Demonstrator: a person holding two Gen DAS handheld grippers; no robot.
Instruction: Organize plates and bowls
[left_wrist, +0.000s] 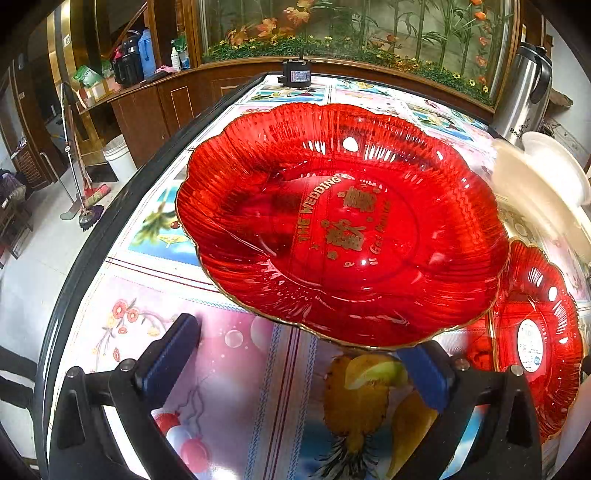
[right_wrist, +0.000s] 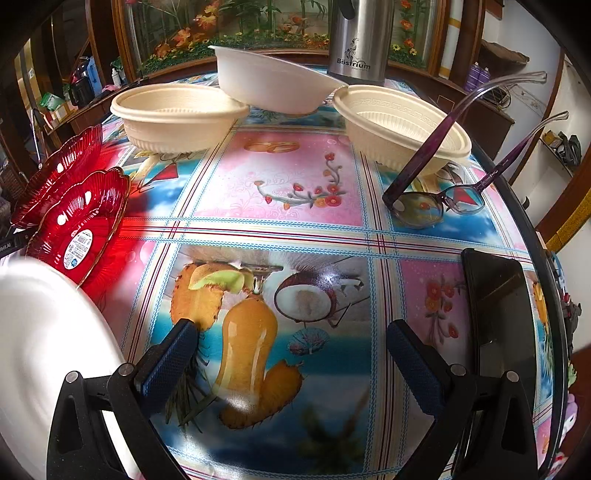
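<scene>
Hovering just beyond left gripper's (left_wrist: 303, 363) spread fingers: red plate (left_wrist: 343, 225).

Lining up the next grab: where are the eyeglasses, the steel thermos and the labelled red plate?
eyeglasses (right_wrist: 419, 210): right wrist view, on the nearer lens.
steel thermos (right_wrist: 360, 40): right wrist view, on its body.
labelled red plate (right_wrist: 79, 225): right wrist view, near its sticker.

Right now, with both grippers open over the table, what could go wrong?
1. The red glass plate appears raised and tilted, its near rim over the open left gripper; it could slip.
2. The white bowl sits tilted across two cream bowls; a nudge may topple it.
3. The eyeglasses lie ahead of the right gripper, easily snagged.
</scene>
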